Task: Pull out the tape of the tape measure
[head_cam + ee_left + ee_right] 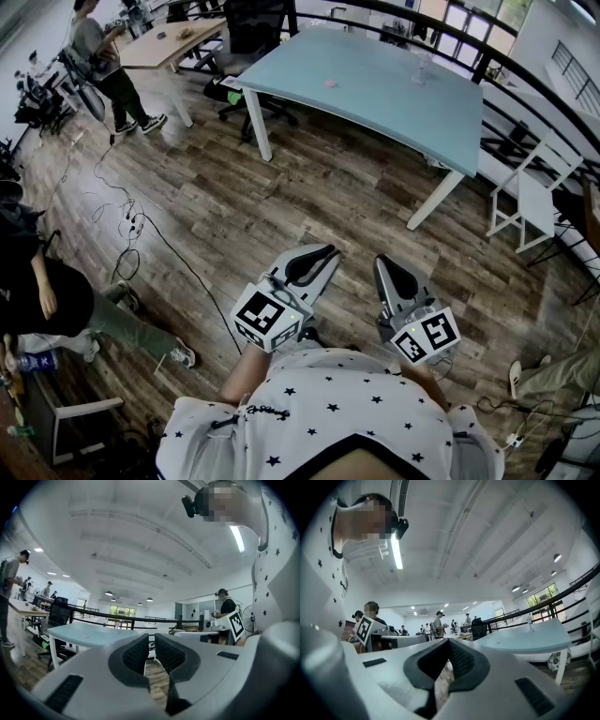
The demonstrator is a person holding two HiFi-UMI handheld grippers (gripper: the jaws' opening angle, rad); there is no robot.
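No tape measure can be made out in any view. Both grippers are held close to the person's chest above a wooden floor. The left gripper (323,255) is shut and empty, its black pads almost touching in the left gripper view (151,645). The right gripper (384,265) is also shut with nothing between its jaws (447,651). Both point away from the body toward a light blue table (375,89). On that table lie a small pale object (330,82) and a clear item (422,67); what they are I cannot tell.
A white folding chair (525,202) stands to the right of the table. Cables (127,220) trail over the floor at the left. A standing person (103,66) is beside a wooden desk (173,42), and another person's leg (141,328) lies at lower left. A black railing (525,75) runs behind the table.
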